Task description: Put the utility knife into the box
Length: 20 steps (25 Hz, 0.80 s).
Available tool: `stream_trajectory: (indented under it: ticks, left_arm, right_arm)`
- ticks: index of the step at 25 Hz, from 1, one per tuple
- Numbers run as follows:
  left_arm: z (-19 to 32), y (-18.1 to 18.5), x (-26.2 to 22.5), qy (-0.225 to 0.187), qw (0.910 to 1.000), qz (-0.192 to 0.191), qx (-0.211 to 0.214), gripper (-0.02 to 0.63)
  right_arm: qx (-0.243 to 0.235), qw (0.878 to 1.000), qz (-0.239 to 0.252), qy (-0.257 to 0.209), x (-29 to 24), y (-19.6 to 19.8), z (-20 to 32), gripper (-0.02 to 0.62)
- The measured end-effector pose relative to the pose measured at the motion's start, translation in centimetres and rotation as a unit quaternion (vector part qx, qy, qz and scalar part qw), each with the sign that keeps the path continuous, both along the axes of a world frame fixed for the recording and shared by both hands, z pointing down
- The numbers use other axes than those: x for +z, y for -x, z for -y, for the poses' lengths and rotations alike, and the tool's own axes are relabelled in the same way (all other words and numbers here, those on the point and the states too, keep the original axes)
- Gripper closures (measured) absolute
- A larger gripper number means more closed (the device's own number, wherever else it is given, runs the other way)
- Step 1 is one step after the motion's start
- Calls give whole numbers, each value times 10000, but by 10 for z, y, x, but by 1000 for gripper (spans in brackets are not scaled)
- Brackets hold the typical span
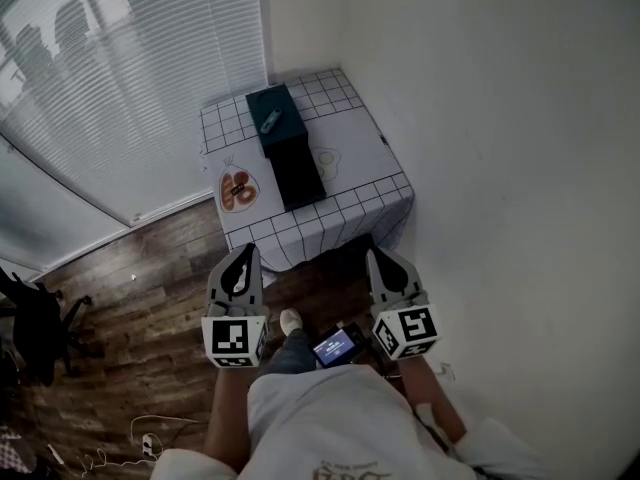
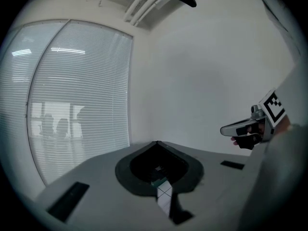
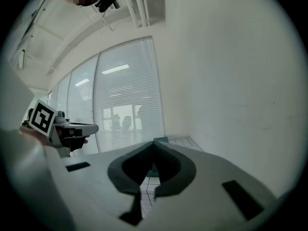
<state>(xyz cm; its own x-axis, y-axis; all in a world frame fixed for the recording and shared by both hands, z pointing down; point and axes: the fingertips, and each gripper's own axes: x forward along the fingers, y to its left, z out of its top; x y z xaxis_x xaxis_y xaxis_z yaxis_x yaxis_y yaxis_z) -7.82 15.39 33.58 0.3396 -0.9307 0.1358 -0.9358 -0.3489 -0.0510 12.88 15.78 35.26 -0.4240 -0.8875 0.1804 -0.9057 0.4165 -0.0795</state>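
Observation:
In the head view a small table (image 1: 375, 183) with a white grid cloth stands in the room's corner. On it lies a dark teal box (image 1: 285, 128) with a blue utility knife (image 1: 269, 121) on top. A black box (image 1: 297, 175) sits just in front of it. My left gripper (image 1: 243, 252) and right gripper (image 1: 379, 259) are held side by side over the floor, short of the table's near edge, both shut and empty. In the left gripper view the jaws (image 2: 156, 142) meet at their tips, and in the right gripper view the jaws (image 3: 154, 141) do the same.
A round printed picture (image 1: 238, 189) marks the cloth left of the black box. Window blinds (image 1: 120, 78) run along the left and a white wall (image 1: 500, 118) along the right. A black office chair (image 1: 40, 328) stands on the wood floor at left. A small lit screen (image 1: 335, 346) hangs at my waist.

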Motion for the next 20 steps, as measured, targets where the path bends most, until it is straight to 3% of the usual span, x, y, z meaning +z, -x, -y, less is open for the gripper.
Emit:
stream_trajectory:
  ticks: [12,20]
  left_arm:
    - [85,37,7,34,9997,-4,249,598]
    - [112,36,11,102,9990,-72,420,598]
  right_arm:
    - [268,9995,-168,57,12,30,68,589]
    - [380,9990,-214,101,11,35,84,589]
